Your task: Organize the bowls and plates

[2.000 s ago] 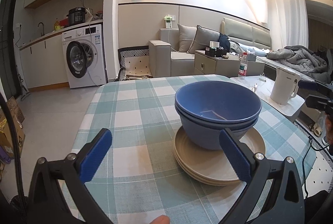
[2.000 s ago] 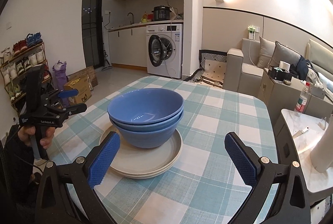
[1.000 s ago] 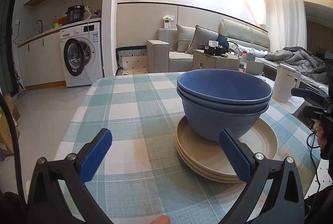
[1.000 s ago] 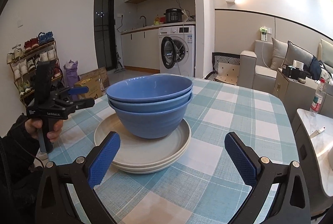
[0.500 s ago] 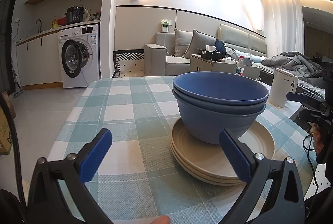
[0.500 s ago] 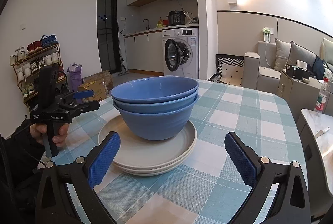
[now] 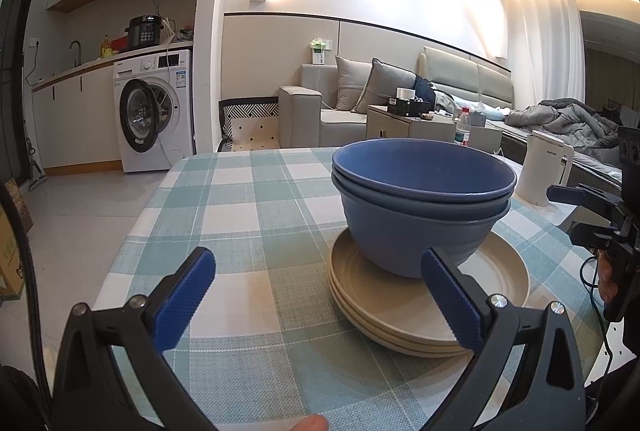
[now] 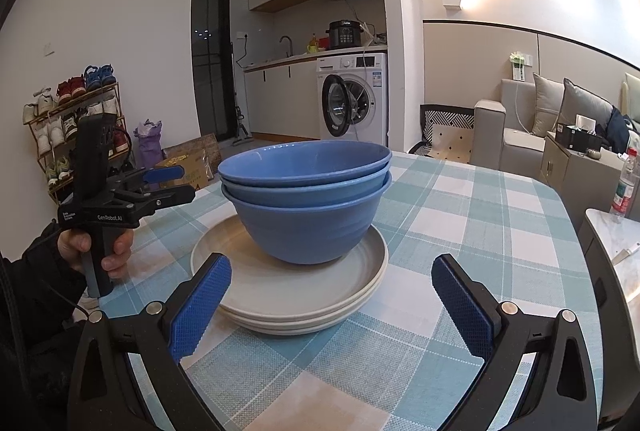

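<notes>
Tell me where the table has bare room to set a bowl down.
Bare checked cloth lies behind the blue bowls toward the washing machine, and right of the beige plates up to the table edge. The middle is taken by the stack.

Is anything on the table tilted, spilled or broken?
Nothing stands out. The blue bowls sit nested and upright on the stacked beige plates, which lie flat on the checked tablecloth. No spill or crack shows. Both grippers, left and right, are open and clear of the stack.
</notes>
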`<state>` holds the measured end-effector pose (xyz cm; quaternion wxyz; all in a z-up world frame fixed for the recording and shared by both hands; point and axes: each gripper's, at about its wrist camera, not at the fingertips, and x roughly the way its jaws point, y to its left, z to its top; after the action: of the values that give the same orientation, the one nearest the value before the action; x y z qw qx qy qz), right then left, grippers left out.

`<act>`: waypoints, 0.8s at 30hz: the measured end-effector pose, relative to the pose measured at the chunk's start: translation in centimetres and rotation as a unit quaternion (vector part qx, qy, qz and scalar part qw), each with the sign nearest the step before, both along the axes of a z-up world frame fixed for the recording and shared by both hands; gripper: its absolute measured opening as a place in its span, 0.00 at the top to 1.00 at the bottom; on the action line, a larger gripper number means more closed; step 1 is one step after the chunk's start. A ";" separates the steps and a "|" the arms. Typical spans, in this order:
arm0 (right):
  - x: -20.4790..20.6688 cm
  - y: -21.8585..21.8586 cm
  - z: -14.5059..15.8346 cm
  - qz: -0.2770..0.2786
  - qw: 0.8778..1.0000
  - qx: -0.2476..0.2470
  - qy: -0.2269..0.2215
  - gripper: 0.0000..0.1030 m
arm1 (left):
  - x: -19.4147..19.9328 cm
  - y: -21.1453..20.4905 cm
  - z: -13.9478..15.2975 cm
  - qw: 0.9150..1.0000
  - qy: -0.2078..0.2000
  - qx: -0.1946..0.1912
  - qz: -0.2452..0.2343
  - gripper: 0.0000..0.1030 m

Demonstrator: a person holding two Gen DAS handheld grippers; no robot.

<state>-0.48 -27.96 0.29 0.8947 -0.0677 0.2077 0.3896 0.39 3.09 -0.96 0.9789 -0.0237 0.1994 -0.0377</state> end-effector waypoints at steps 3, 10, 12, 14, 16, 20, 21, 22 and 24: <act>0.0 0.1 -0.5 0.000 1.000 0.001 0.003 0.01 | 0.0 -0.1 0.0 1.000 -0.002 0.003 0.000 0.00; -0.2 0.6 -1.0 0.007 1.000 -0.004 0.001 0.01 | -0.1 -0.1 0.1 1.000 -0.002 0.002 0.000 0.00; -0.2 0.4 -1.0 0.005 1.000 -0.001 0.000 0.01 | -0.1 -0.1 0.1 1.000 -0.001 0.003 -0.001 0.00; -0.2 0.3 -1.0 0.004 1.000 0.002 0.002 0.01 | -0.2 -0.2 0.1 1.000 -0.002 0.004 -0.002 0.00; -0.2 0.2 -1.0 0.002 1.000 0.005 0.001 0.01 | -0.2 -0.3 0.1 1.000 -0.004 0.006 -0.003 0.00; -0.3 0.1 -0.9 0.002 1.000 0.006 -0.001 0.01 | -0.2 -0.3 0.1 1.000 -0.003 0.007 -0.003 0.00; -0.3 0.0 -0.9 0.002 1.000 0.007 -0.001 0.01 | -0.1 -0.3 0.1 1.000 -0.003 0.007 -0.003 0.00; -0.3 0.0 -0.9 0.002 1.000 0.007 -0.001 0.01 | -0.1 -0.3 0.1 1.000 -0.003 0.007 -0.004 0.00; -0.3 0.0 -0.9 0.002 1.000 0.008 -0.002 0.01 | -0.1 -0.3 0.1 1.000 -0.004 0.007 -0.003 0.00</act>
<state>-0.78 -27.96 -0.60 0.8948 -0.0614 0.2029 0.3928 0.26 2.79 -0.91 0.9796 -0.0158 0.1963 -0.0394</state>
